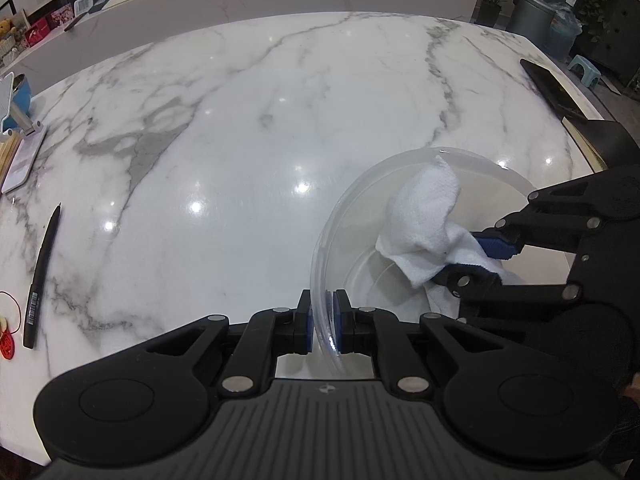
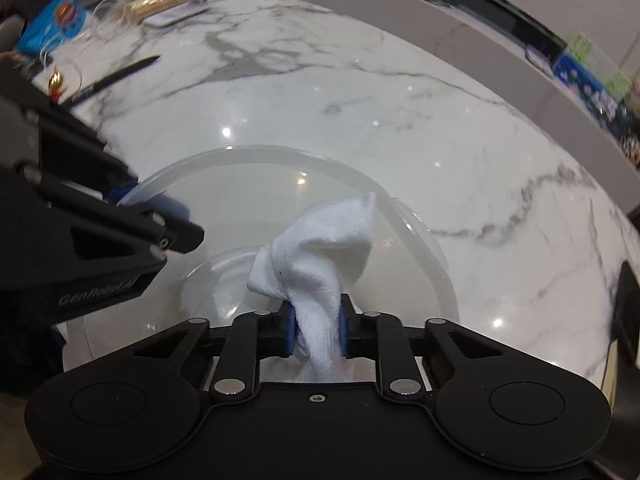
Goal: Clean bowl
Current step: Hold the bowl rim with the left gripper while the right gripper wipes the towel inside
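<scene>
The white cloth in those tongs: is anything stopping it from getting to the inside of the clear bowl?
Nothing visible does. The white cloth, pinched by the right tongs, already hangs inside the clear plastic bowl, whose rim the left tongs clamp. The bowl's inside holds nothing else.

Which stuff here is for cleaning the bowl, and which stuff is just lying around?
For the job:
clear bowl, rim pinched by the left gripper
white cloth, held by the right gripper inside the bowl

Just lying about:
black pen
red charm
phone
dark tablet
blue packet
</scene>
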A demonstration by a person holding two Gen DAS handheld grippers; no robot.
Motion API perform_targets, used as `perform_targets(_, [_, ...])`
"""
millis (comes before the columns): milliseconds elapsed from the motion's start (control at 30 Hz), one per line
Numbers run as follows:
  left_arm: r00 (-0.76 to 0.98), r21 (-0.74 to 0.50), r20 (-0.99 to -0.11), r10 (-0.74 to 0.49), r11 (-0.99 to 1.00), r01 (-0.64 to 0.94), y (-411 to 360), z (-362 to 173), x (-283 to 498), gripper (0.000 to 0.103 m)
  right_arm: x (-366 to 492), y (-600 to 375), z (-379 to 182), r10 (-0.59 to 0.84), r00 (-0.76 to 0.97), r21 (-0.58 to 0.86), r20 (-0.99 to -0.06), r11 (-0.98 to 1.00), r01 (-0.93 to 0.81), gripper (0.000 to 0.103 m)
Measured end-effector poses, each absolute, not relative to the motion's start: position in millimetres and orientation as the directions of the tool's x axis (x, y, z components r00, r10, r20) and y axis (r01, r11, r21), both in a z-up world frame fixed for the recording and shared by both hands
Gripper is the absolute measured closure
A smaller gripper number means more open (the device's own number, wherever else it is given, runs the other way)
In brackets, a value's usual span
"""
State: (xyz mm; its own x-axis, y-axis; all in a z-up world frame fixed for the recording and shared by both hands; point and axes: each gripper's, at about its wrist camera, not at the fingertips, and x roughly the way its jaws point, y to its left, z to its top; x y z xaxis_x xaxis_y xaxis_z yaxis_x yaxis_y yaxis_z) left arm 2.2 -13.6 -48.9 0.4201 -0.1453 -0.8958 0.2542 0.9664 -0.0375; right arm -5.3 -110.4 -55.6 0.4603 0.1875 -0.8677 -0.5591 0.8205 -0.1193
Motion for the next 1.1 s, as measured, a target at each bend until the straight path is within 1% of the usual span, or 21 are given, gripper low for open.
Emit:
perform_targets(333, [0.417, -0.042, -0.897, -0.147, 0.967, 0.251, -13, -51, 3, 0.095, -12, -121, -27, 0.236, 0.494, -0.060, -0.837, 0.858, -0.511, 0.088])
perform_targets(533, [0.415, -0.036, -0.898, -0.144, 0.966, 0.257, -15, -53, 3, 0.094, -6, -135, -15, 0.237, 0.520, -0.041, -0.821, 0.883, -0.467, 0.088])
perform_targets(1100, [0.425, 0.003, -0.897, -0.123, 0.959, 0.285, -24, -54, -2, 0.093, 4, -144, -16, 0.197, 0.536, -0.057, -0.821, 0.905, -0.421, 0.088])
